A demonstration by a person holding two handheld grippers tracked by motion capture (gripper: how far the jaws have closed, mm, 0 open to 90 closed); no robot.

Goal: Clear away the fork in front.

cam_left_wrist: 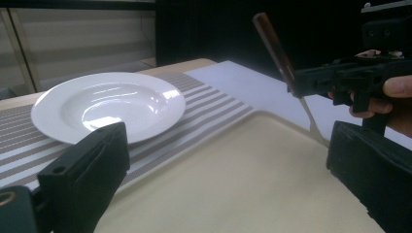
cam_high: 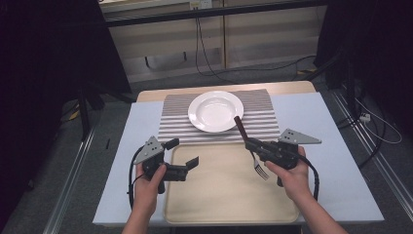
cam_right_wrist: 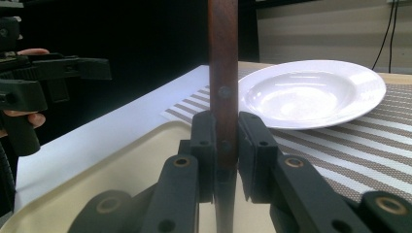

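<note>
Wood-handled fork (cam_high: pixel 249 142) held fast between the jaws of the right claw (cam_high: pixel 253 144), right of centre in the high view: the dark brown handle slants up toward the upper left, its end just at the near rim of a white plate (cam_high: pixel 215 111), while the metal tines (cam_high: pixel 262 170) hang down below the claw over the right part of a beige tray (cam_high: pixel 219 195). In the right gripper view the handle (cam_right_wrist: pixel 223 73) rises straight up the middle of the frame, the two jaws pressed against it on either side. In the left gripper view the same fork (cam_left_wrist: pixel 279 58) appears at upper right, tilted, gripped by the far claw (cam_left_wrist: pixel 311 82).

At lower left of the high view a person's hand holds the left claw (cam_high: pixel 183 153) with its jaws spread apart and nothing between them, above the left edge of the tray; the left gripper view shows those jaws wide at the frame's bottom corners.

The plate, bare, sits on a grey-and-white striped placemat (cam_high: pixel 263 109) in the upper middle of the high view. Mat and tray lie on a pale sheet (cam_high: pixel 336 161) covering the bench, tray nearest the person, mat just beyond it.
</note>
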